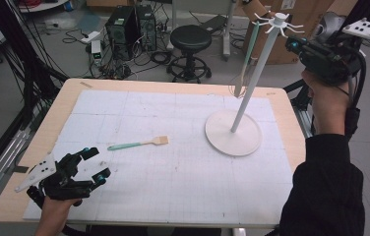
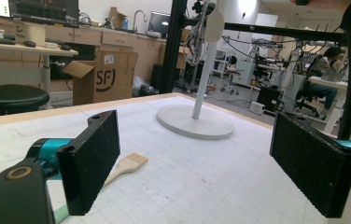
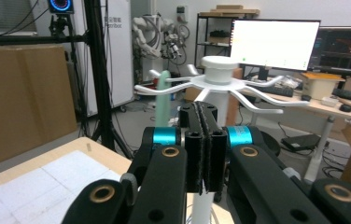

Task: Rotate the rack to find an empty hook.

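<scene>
Your right gripper (image 1: 293, 45), jaws together, sits beside the rack (image 1: 277, 22) holding one hung spatula (image 1: 248, 54); your left gripper (image 1: 96, 163), jaws apart, waits near the bench spatula (image 1: 138, 144), the next to hang.

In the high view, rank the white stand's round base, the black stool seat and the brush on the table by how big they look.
1. White stand's round base
2. Black stool seat, though it sits farther off
3. Brush, long but thin

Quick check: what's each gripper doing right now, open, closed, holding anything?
Left gripper: open, empty, low over the table.
Right gripper: closed, nothing between the jaws, raised beside the hanging rack.
</scene>
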{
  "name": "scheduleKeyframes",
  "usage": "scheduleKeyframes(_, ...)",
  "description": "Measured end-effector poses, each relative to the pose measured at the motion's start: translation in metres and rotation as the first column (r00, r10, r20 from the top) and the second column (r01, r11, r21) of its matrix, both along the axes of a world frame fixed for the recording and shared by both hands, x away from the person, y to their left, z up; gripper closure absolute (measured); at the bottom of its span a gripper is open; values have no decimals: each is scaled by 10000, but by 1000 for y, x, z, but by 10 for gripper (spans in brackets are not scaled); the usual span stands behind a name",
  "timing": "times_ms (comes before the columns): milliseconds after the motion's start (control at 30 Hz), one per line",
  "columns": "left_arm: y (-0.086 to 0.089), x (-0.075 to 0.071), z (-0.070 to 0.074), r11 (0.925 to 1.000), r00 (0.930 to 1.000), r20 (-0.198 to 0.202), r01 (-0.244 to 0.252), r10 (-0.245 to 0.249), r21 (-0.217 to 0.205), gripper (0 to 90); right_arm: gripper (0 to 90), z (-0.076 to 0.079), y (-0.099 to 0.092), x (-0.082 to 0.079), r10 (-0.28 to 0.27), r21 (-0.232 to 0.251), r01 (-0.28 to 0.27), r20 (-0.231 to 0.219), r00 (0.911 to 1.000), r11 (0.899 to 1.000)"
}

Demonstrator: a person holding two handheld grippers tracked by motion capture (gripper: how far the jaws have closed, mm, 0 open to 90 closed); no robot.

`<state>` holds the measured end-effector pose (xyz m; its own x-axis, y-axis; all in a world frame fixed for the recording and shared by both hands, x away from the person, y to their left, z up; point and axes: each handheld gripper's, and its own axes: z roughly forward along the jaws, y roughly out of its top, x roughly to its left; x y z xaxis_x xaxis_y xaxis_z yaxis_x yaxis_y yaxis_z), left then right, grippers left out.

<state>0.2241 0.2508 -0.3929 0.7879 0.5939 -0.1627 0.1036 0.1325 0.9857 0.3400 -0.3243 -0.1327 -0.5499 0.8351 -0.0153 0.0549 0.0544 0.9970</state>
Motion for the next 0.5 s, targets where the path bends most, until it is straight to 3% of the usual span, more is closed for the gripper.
scheduleKeyframes(500,2,-1,-2,10000,10000,-58,-40,39,-74,165,893,-1,15,1,466,-21,-466,57,9989,9989)
